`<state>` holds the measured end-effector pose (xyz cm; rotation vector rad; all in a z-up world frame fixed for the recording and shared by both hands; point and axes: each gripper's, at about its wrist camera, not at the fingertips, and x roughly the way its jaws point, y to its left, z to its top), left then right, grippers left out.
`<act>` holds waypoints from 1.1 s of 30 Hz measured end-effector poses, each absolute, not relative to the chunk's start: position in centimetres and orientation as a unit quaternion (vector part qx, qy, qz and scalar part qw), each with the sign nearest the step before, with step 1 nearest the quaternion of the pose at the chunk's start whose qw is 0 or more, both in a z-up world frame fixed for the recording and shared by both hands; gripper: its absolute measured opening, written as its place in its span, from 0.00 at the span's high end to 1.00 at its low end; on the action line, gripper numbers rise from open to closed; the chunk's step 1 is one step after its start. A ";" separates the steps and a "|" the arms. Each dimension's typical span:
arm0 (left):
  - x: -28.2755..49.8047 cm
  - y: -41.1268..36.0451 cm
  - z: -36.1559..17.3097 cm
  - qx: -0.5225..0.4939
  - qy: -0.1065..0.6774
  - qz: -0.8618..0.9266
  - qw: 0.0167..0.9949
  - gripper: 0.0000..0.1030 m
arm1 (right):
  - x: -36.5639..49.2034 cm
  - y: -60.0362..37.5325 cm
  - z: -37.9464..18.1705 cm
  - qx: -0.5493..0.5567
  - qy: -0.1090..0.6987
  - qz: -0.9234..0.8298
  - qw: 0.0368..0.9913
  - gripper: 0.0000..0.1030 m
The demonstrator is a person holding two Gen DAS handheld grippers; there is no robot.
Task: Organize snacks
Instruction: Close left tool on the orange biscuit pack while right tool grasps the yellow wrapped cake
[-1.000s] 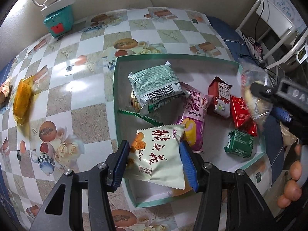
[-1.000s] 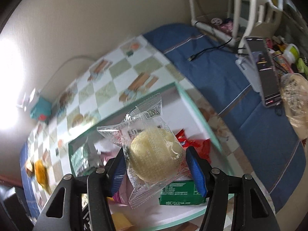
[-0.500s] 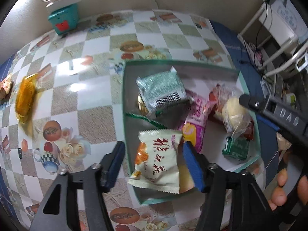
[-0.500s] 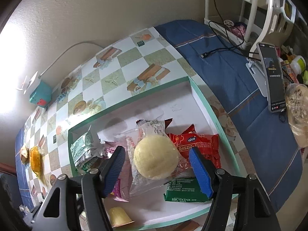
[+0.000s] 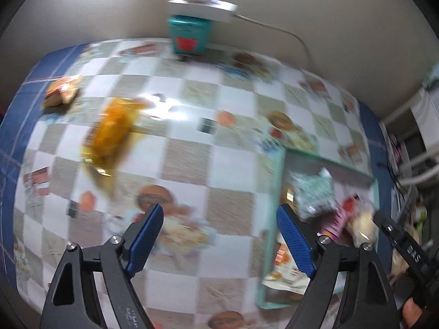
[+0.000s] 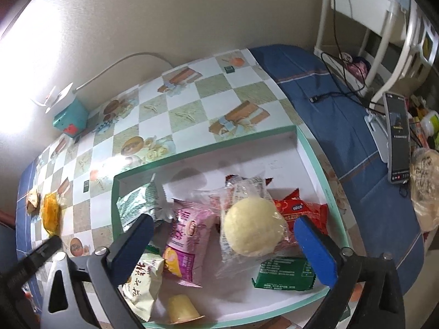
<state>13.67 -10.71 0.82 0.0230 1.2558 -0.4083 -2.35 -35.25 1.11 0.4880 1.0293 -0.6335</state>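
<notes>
the right gripper (image 6: 222,244) hangs over the green-rimmed tray (image 6: 315,153), its jaws opening with nothing pressed between them; the clear-wrapped round yellow bun (image 6: 251,226) lies loose in the tray between the blue pads, on top of the red packet (image 6: 304,209) and just above the green packet (image 6: 285,272), with the pink packet (image 6: 189,233) at its left; the left gripper (image 5: 219,238) is over bare checkered tablecloth (image 5: 186,164), jaws opening and empty; the orange snack (image 5: 112,134) sits ahead and to its left, well apart.
</notes>
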 end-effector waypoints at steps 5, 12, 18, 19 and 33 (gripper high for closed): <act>17.0 -3.0 1.1 -0.053 0.564 -0.139 0.812 0.06 | -1.0 -33.2 1.8 0.222 0.471 -0.278 0.807 0.00; 23.9 9.0 2.7 -0.020 0.524 -0.042 0.850 0.05 | 5.8 -25.8 3.7 0.203 0.446 -0.186 0.851 0.00; 29.9 14.2 3.4 0.040 0.506 -0.036 0.861 0.05 | 13.9 -18.7 1.3 0.222 0.470 -0.105 0.848 0.00; 30.7 14.6 3.3 0.038 0.506 -0.044 0.861 0.05 | 15.5 -17.5 0.5 0.223 0.479 -0.092 0.844 0.00; 40.5 9.4 -5.9 0.059 0.554 -0.093 0.825 0.05 | 26.0 -10.0 -8.5 0.187 0.567 -0.053 0.800 0.00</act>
